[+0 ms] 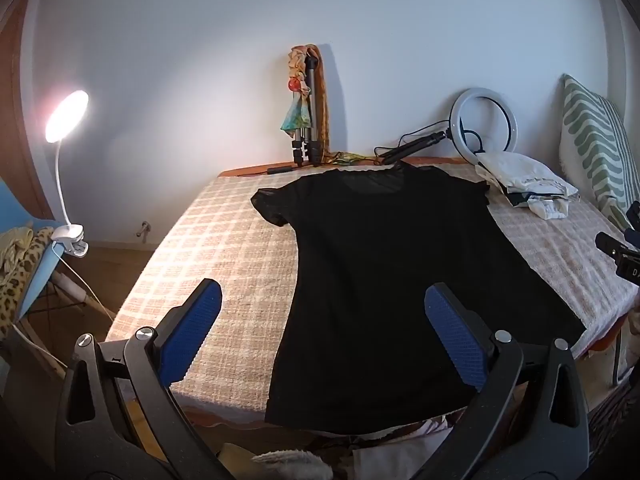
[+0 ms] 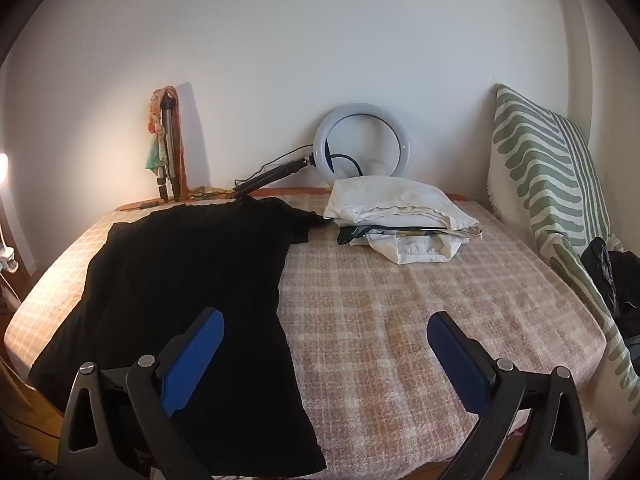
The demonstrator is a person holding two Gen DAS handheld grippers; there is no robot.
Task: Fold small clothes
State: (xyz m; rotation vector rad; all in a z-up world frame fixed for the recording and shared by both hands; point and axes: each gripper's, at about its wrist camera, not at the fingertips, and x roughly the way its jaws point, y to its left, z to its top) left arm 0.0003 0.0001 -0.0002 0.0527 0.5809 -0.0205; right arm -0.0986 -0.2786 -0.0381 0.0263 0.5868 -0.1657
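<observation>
Lamp [image 1: 67, 114] at 9 o'clock, lit for the work. Black shirt [image 1: 384, 276] spread flat on bed [image 1: 224, 240], hem near, seemingly ready to fold. Left gripper [image 1: 323, 322] wide open, empty, hem at 12. Right gripper [image 2: 325, 344] likewise open, empty, shirt at 10, folded pile [image 2: 400, 212] at 1
</observation>
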